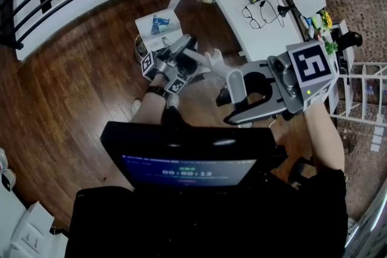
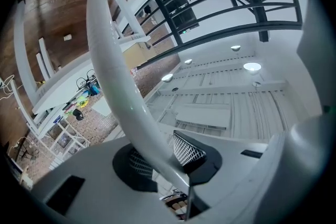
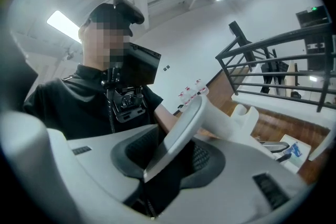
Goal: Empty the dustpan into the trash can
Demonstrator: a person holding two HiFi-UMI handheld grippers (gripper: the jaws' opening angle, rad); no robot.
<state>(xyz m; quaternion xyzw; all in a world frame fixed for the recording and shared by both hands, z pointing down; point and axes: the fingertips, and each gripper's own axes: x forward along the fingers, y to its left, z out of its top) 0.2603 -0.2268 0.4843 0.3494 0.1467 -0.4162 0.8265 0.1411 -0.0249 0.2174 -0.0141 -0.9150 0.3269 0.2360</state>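
dustpan point(image 1: 158, 26) is out ahead, just beside the trash can point(image 1: 140, 45). your left gripper point(image 2: 163, 157) is clamped on its long white handle point(image 2: 113, 71), and the right gripper point(image 3: 170, 157) grips a flat white piece point(image 3: 181, 131). this looks like the tipping step. next, tilt the pan over the can mouth and keep both holds firm.

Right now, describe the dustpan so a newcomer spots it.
Over the wooden floor, left of the white desk, find the left gripper and right gripper clamping one long white handle. The dustpan is the white tray at its far end, marked by a blue label.
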